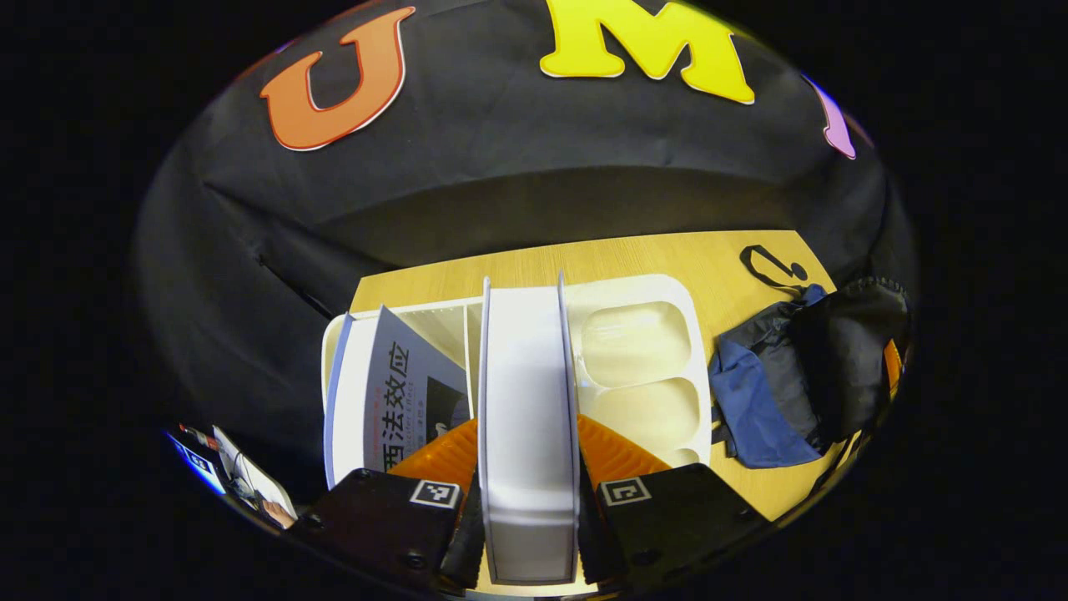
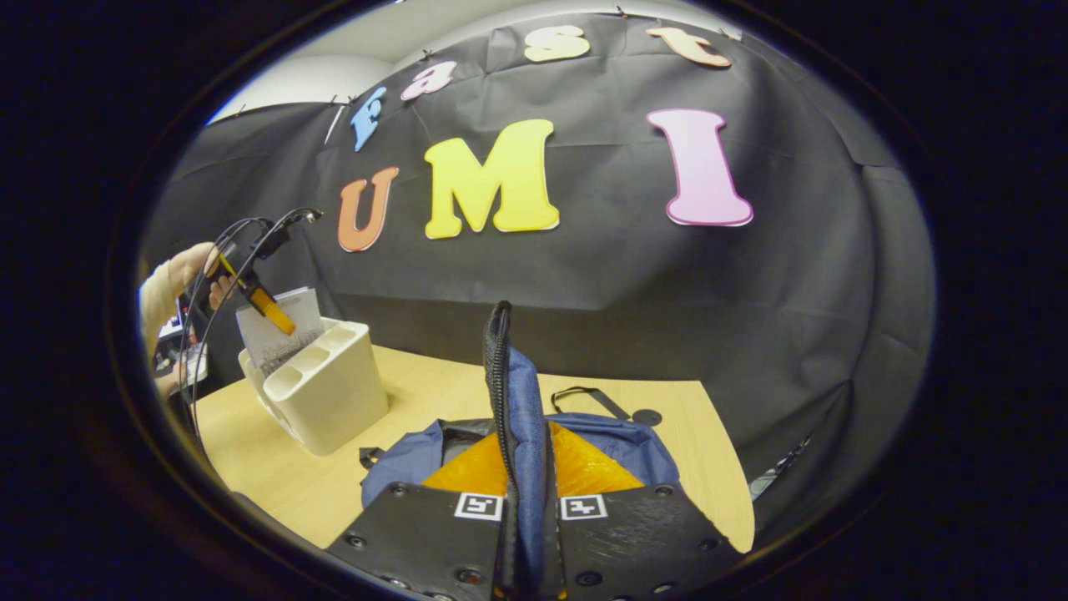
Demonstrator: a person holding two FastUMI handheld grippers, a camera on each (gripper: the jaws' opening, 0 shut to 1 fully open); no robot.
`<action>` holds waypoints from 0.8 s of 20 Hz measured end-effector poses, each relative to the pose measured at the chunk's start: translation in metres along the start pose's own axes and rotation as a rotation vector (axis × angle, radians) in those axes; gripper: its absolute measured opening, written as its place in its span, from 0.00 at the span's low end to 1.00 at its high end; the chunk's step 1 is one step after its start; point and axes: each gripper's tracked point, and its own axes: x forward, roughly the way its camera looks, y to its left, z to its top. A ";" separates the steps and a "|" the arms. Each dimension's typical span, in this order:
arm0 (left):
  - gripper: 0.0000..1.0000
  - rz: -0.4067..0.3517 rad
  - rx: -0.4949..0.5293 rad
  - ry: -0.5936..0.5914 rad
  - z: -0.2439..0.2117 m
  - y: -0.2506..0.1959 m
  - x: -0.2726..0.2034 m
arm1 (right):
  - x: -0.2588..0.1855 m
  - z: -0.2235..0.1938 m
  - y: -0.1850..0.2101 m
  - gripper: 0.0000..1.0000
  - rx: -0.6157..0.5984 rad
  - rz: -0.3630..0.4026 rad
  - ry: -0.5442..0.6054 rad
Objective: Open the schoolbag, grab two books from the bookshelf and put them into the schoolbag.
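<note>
While the left gripper [image 1: 529, 501] looks down on the bookshelf [image 1: 642, 292] in the left gripper view, its fingers pinch a white book [image 1: 529, 392] edge-on, one on each cover, so the step in hand reads as taking the first book out of the rack. A second book [image 1: 392, 392] with a grey cover leans in the slot at about nine o'clock from the held one, close beside it. The schoolbag [image 1: 793, 376] lies on the wooden table [image 1: 634, 255] at three o'clock, just beside the shelf's end, with a black strap loop [image 1: 772, 267] trailing toward one o'clock. The next move, I judge, calls for a straight lift clear of the dividers, then a swing toward three o'clock; the shelf's pale cup compartments [image 1: 638, 351] lie along that path, and the leaning grey book could be dragged if the lift tilts.

Over in the right gripper view, the right gripper [image 2: 526, 509] has its fingers pressed on a raised blue flap of the schoolbag [image 2: 521, 417], holding the edge with its black zipper line upright at twelve o'clock. Whether the mouth gapes wide enough for a book I cannot tell. At ten o'clock, well apart, stands the bookshelf [image 2: 334, 392] with a person's hand [image 2: 179, 288] and the left gripper [image 2: 267, 309] above it, cables looping behind.
</note>
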 end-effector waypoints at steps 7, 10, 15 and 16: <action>0.46 0.085 0.020 -0.070 0.005 -0.003 -0.061 | 0.001 -0.002 0.001 0.11 0.022 0.009 0.007; 0.46 0.121 0.075 -0.099 0.010 -0.005 -0.094 | 0.002 -0.002 0.003 0.11 0.015 0.010 0.005; 0.45 0.176 0.162 -0.215 0.026 -0.022 -0.155 | -0.001 -0.002 0.003 0.10 -0.003 0.012 0.008; 0.45 0.190 0.172 -0.233 0.028 -0.029 -0.165 | -0.002 -0.001 0.003 0.11 -0.006 0.011 0.006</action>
